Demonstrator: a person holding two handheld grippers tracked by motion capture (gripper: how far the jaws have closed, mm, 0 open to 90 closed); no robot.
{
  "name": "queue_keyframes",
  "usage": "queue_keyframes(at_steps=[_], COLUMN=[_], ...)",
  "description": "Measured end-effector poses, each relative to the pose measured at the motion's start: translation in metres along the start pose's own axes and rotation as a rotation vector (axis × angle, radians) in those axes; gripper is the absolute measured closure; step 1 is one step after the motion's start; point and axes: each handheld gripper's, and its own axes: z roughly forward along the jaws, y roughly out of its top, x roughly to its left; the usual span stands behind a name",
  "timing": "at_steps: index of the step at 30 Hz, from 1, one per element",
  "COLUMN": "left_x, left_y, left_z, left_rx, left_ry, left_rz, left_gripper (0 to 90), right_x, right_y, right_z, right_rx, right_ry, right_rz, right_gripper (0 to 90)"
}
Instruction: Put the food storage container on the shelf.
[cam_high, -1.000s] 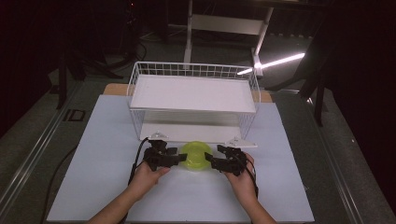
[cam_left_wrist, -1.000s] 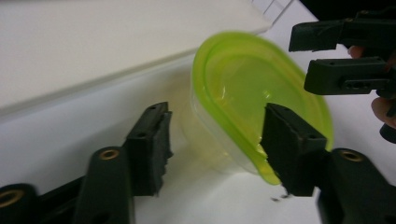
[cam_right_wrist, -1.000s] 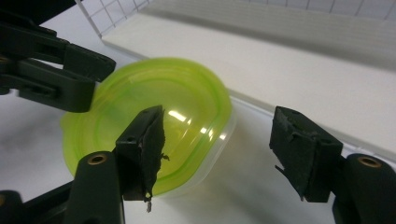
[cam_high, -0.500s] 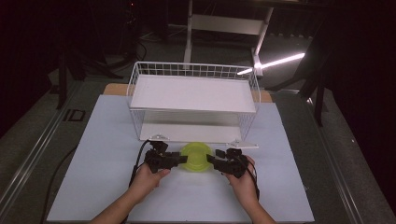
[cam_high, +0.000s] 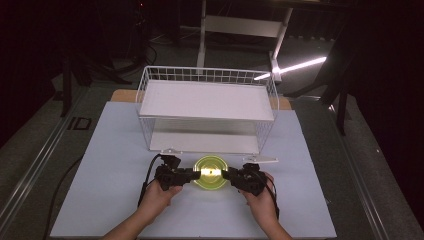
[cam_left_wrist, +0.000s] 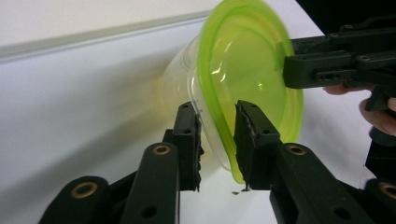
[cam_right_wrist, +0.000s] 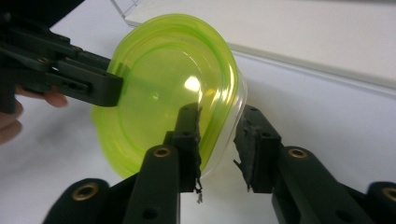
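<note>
A clear tub with a lime-green lid (cam_high: 211, 172) sits on the white mat in front of the wire basket. My left gripper (cam_high: 198, 175) reaches it from the left and my right gripper (cam_high: 225, 175) from the right. In the left gripper view the jaws (cam_left_wrist: 217, 135) have just been closing; the lid's rim (cam_left_wrist: 219, 116) lies between them with both pads touching it. In the right gripper view the jaws (cam_right_wrist: 218, 135) have also been closing around the rim (cam_right_wrist: 219, 126). One pad rests on the lid, while the other stands a sliver off the clear wall.
A white wire basket (cam_high: 207, 75) with a flat white shelf stands just behind the tub. A small flat white strip (cam_high: 261, 160) lies on the mat (cam_high: 100, 200) by the right hand. Dark floor and frame legs surround the table.
Both pairs of jaws have narrowed around the tub's rim. The hands and the tub stay where they were.
</note>
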Motion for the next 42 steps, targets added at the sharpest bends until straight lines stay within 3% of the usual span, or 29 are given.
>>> queue_keyframes(at_steps=[4, 10, 17, 20, 26, 35, 42], left_x=[-0.005, -0.005, -0.011, -0.013, -0.005, 0.012, 0.018], left_y=[-0.008, -0.014, -0.004, 0.000, 0.005, 0.010, 0.017], left_z=[-0.002, -0.010, -0.027, -0.030, -0.025, -0.009, 0.001], left_rx=[0.007, -0.019, -0.139, -0.176, -0.221, -0.218, -0.223], left_ry=[0.035, 0.021, 0.014, 0.037, 0.057, 0.082, 0.099], left_rz=[0.008, 0.018, 0.087, 0.116, 0.108, 0.114, 0.093], left_gripper=[80.6, 81.2, 81.4, 81.4, 81.3, 81.0, 80.8], right_x=[0.008, 0.016, 0.023, 0.024, 0.022, 0.014, 0.007], right_y=[-0.007, -0.011, 0.003, 0.008, 0.018, 0.020, 0.025], right_z=[-0.002, -0.005, -0.017, -0.018, -0.012, 0.006, 0.015], right_rx=[0.006, -0.018, -0.089, -0.106, -0.123, -0.123, -0.125], right_ry=[-0.017, -0.012, -0.002, -0.003, -0.031, -0.073, -0.103], right_rz=[-0.007, -0.019, -0.015, -0.007, -0.003, -0.001, 0.016], right_gripper=[79.1, 80.2, 80.3, 80.3, 80.2, 80.2, 80.0])
